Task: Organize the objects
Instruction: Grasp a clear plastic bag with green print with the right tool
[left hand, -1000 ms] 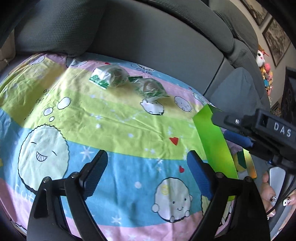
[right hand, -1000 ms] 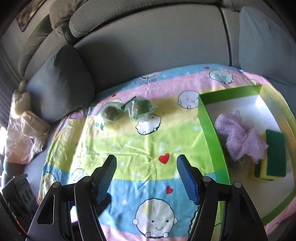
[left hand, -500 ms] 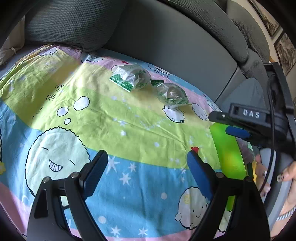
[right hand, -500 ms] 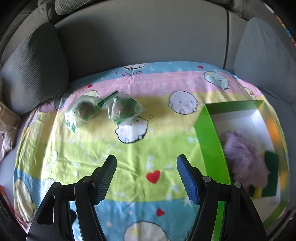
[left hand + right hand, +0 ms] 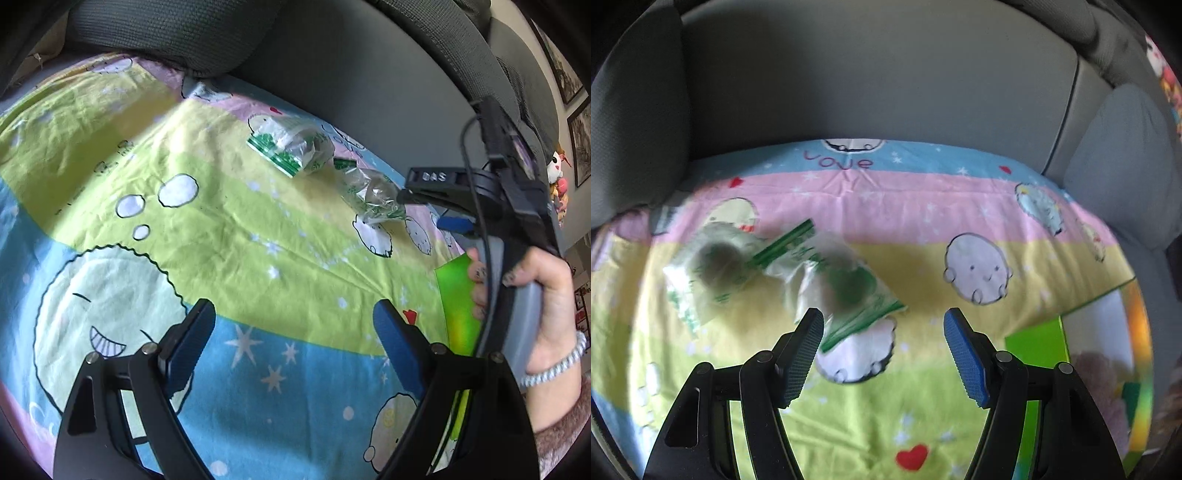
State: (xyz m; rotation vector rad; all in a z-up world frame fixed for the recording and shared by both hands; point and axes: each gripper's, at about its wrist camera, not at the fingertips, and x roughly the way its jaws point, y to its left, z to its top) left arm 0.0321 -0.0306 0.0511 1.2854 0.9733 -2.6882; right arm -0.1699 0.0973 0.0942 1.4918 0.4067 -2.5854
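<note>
Two clear plastic bags with green print lie side by side on the cartoon sheet: one bag (image 5: pixel 291 147) (image 5: pixel 713 266) to the left, the other bag (image 5: pixel 373 195) (image 5: pixel 842 288) to its right. My right gripper (image 5: pixel 884 347) (image 5: pixel 421 208) hovers open just above the right-hand bag, its left pad (image 5: pixel 803 354) over the bag's near corner, nothing between the jaws. Well short of both bags, my left gripper (image 5: pixel 293 332) stands open over the sheet, holding nothing. A green box (image 5: pixel 458 306) (image 5: pixel 1038 339) sits at the right.
The grey sofa back (image 5: pixel 871 92) rises right behind the bags, with cushions (image 5: pixel 1123 173) at both sides. Inside the box lie a purple cloth (image 5: pixel 1089 365) and a sponge (image 5: pixel 1132 398). A person's hand (image 5: pixel 546 288) holds the right gripper's handle.
The right gripper has swung left and down from near the box to over the right-hand bag. The left gripper drifted a little lower and sideways. Both jaws kept their width.
</note>
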